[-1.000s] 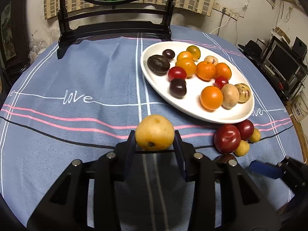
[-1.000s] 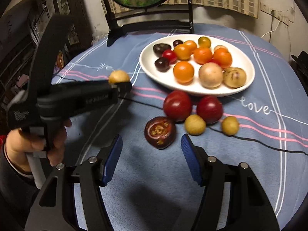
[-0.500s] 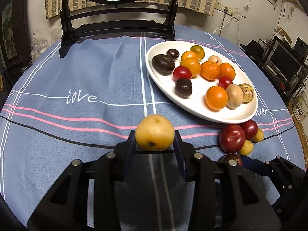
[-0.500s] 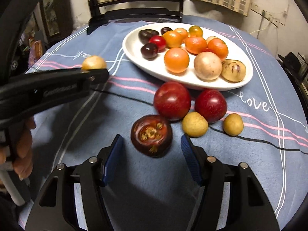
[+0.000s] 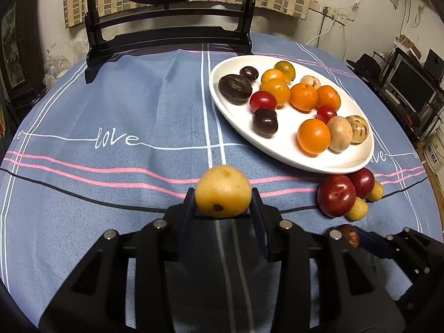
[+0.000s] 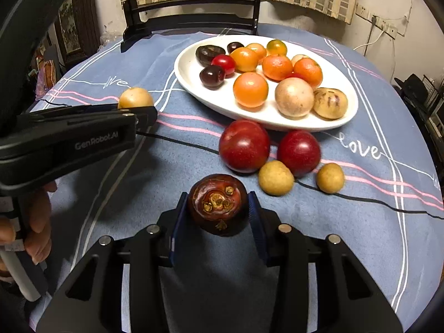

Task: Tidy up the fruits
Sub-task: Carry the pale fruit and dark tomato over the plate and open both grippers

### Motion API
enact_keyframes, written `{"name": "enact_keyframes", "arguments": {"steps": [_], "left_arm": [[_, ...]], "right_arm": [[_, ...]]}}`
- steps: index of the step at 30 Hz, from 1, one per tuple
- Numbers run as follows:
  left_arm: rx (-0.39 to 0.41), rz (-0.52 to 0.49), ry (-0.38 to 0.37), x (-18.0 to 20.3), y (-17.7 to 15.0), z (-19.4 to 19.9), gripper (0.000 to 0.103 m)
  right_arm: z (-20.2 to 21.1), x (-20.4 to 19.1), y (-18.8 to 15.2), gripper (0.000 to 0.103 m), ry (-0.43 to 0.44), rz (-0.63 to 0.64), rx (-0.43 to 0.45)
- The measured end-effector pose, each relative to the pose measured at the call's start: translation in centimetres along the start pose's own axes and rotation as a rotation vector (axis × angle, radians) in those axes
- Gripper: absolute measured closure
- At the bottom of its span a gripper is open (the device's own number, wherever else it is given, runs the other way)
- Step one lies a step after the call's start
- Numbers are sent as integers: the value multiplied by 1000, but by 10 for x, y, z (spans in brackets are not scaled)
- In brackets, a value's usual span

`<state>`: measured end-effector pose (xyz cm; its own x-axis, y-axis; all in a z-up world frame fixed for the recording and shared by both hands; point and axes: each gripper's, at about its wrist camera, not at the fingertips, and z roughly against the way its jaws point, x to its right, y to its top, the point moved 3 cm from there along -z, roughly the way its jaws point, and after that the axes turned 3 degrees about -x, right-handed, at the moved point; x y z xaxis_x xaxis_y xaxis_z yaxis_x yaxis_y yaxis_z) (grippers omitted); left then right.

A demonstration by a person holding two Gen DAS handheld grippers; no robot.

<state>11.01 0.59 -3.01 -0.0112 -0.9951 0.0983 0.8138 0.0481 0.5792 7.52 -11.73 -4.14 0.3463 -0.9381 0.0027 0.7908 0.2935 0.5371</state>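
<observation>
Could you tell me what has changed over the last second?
The right gripper moved forward and closed around the dark mangosteen, which earlier lay ahead of its open fingers. The left gripper still holds the yellow fruit; the plate and loose fruits stayed put.

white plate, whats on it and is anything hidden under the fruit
The white plate holds oranges, small red and dark fruits, a wrinkled dark one and three tan ones. Bare plate shows between them; beneath each fruit is covered.
</observation>
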Motion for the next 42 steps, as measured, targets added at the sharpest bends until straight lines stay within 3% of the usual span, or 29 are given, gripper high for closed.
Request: {"name": "enact_keyframes", "arguments": {"steps": [17,26,32,42], "left_arm": [[65,-61,-56,32,8,48,63],[88,-102,-82,54,60,57,63],[113,-108,-45,66,95,39,63],[62,-50,33,48,131,-27,64]], "right_arm": [[74,75,4,61,7,-103,148],[93,89,56,61,33,-116,270],[78,102,111,60,91,-209,318],[0,113,170,60,86,-235,202]]}}
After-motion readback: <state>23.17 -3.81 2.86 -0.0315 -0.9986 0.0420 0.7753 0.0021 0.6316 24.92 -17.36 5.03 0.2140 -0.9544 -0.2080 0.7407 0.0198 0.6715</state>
